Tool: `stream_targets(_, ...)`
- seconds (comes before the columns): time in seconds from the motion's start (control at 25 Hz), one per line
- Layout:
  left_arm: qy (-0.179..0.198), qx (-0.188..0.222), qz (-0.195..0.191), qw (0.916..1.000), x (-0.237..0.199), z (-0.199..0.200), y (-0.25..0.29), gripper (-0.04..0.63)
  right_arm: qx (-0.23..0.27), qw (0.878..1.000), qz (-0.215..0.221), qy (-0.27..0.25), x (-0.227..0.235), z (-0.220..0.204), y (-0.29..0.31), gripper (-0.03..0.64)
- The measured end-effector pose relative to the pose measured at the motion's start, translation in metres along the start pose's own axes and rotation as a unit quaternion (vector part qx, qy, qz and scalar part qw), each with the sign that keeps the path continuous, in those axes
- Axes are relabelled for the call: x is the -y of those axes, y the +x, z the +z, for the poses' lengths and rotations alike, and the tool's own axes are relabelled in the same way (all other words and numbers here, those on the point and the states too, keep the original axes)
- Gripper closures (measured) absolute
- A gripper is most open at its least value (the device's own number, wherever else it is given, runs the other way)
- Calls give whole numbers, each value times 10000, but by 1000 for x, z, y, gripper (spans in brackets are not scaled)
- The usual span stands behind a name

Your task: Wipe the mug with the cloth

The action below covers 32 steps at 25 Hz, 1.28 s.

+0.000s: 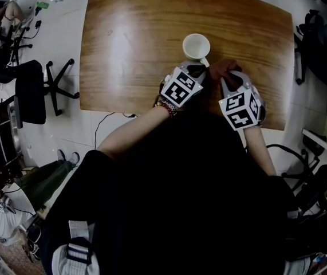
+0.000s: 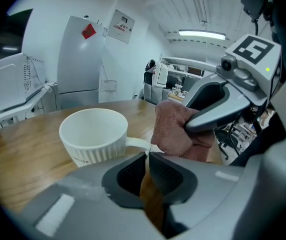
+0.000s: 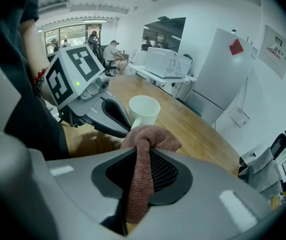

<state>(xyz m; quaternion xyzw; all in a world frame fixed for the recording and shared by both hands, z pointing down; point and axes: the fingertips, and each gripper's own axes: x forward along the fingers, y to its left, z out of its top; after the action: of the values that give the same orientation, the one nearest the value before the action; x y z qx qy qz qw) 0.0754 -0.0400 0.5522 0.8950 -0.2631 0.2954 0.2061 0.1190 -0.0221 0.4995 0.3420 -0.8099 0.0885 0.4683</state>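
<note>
Right claw (image 3: pixel 141 156) clamped on cloth (image 3: pixel 152 135); left claw (image 2: pixel 147 157) pinches mug (image 2: pixel 93 134) handle.

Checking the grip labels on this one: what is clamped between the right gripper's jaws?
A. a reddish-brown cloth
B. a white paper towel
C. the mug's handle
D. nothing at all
A: in the right gripper view the reddish-brown cloth passes between the shut jaws of the right gripper, and the white mug stands beyond them on the wooden table.
</note>
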Motion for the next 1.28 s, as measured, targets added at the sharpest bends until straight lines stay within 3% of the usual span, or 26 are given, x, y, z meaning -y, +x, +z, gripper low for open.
stream_targets(0.32,-20,244,-94,9997,2,13,15,571,125,9998,-43,-140,1,13,-5,551)
stream_targets(0.48,280,136,-282,9991,9,3,8,591,218,9994,93,-251,-6,31,0,551)
stream_targets(0.6,297,35,-279,9992,7,-15,-6,591,29,9991,137,-403,-17,36,17,551)
stream_targets(0.76,105,20,-5,9999,-12,-35,-39,591,-329,9977,117,-582,-25,36,33,551)
stream_targets(1.08,-701,385,730,9941,-62,-55,-102,591,-511,9965,24,-668,-39,34,58,551)
stream_targets(1.28,-832,753,819,9903,-76,-49,-121,591,-791,9937,-24,-799,-39,22,80,551)
